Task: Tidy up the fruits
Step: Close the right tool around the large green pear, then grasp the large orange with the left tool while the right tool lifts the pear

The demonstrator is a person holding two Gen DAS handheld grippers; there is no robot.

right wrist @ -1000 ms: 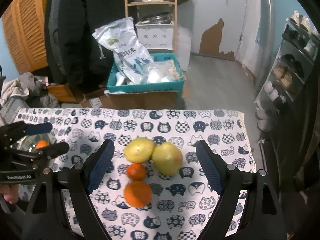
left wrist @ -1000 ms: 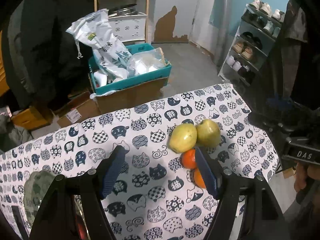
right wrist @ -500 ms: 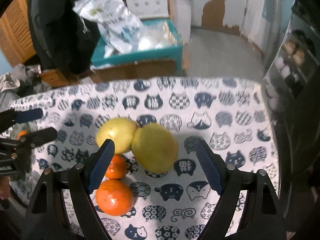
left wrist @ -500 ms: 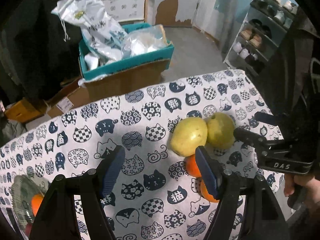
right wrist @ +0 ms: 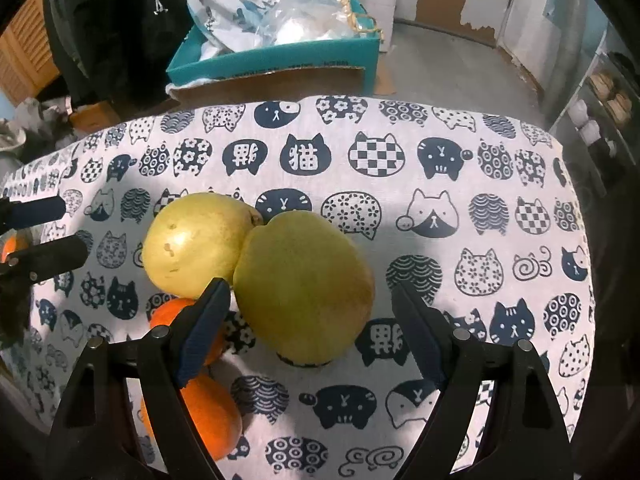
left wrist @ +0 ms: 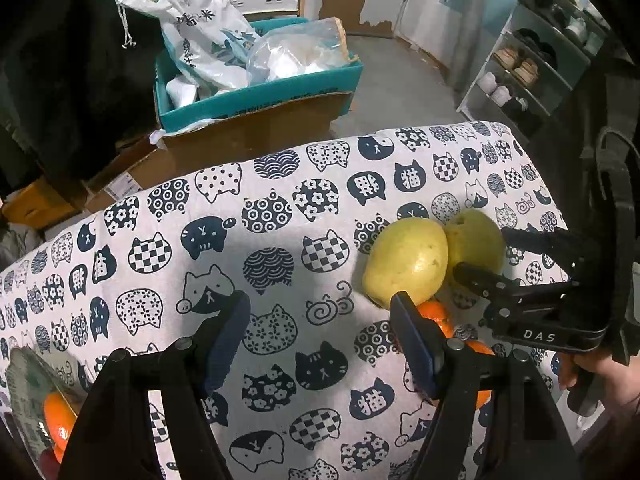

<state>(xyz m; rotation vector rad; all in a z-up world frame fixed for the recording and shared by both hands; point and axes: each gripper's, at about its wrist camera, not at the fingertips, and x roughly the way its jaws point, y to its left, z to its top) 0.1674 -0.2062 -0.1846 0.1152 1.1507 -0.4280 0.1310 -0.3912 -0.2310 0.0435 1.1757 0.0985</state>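
Observation:
Two yellow-green pears touch each other on the cat-print tablecloth [right wrist: 440, 184]: the right pear [right wrist: 304, 284] and the left pear [right wrist: 192, 240]. Two oranges lie in front of them, a small one [right wrist: 168, 316] and a larger one [right wrist: 208, 412]. My right gripper [right wrist: 310, 332] is open, its fingers astride the right pear, apart from it. My left gripper [left wrist: 320, 336] is open and empty over bare cloth, left of the pears [left wrist: 404, 264]. A glass bowl [left wrist: 28, 392] at the lower left holds an orange [left wrist: 56, 416].
Beyond the table's far edge stands a teal box [right wrist: 276, 60] with plastic bags on cardboard boxes. A shoe rack [left wrist: 536, 52] stands at the right. The table's right edge is close to the pears.
Both grippers have moved forward and down toward the table. The right gripper's fingers now straddle the right pear. The fruit has not moved.

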